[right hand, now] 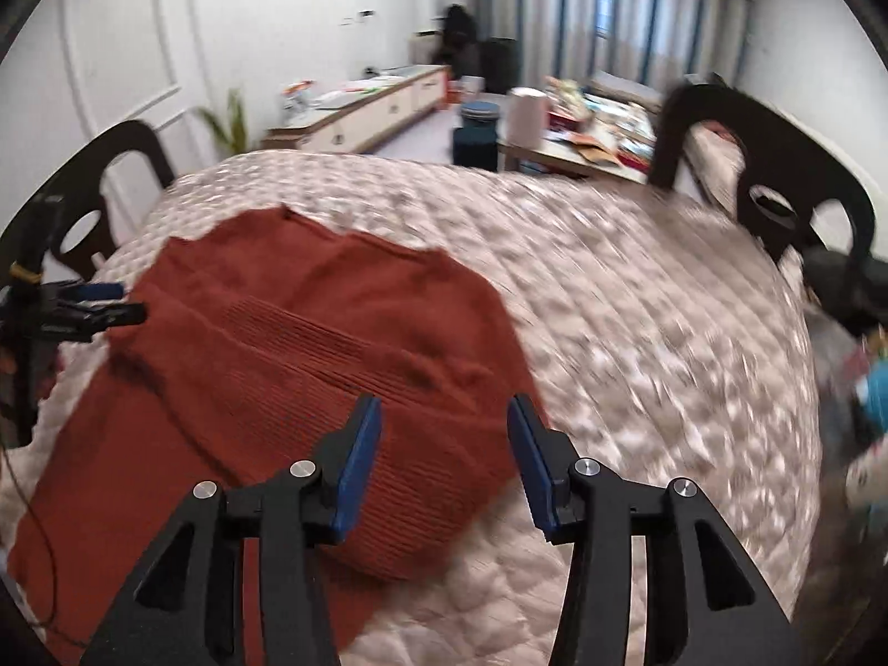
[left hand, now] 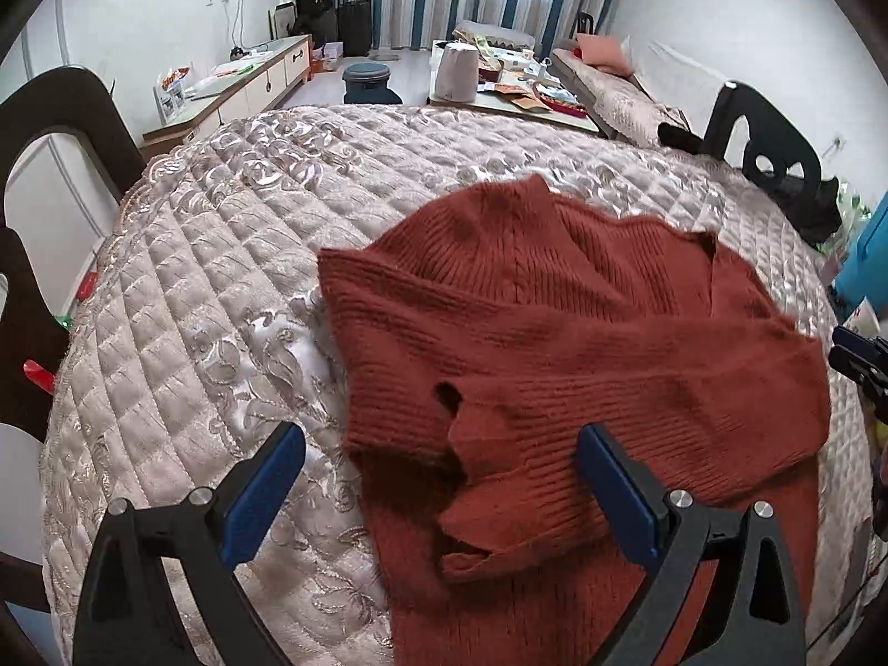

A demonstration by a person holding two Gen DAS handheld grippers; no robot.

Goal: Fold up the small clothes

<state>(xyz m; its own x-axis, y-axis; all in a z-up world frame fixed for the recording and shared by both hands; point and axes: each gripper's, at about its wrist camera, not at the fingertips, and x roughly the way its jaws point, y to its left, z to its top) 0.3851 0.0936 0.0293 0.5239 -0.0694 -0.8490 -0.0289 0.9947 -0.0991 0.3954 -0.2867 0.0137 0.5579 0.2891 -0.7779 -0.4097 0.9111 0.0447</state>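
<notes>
My rust-red ribbed knit sweater lies on the quilted beige cover just ahead of my left gripper and right gripper, both spread wide, holding nothing. Sleeves look folded in; the body fold seems left.

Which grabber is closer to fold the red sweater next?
Probably the left gripper: its open jaws straddle a loose flap of the red sweater. The right gripper is open too, over the sweater's edge, but its view is blurred.
</notes>
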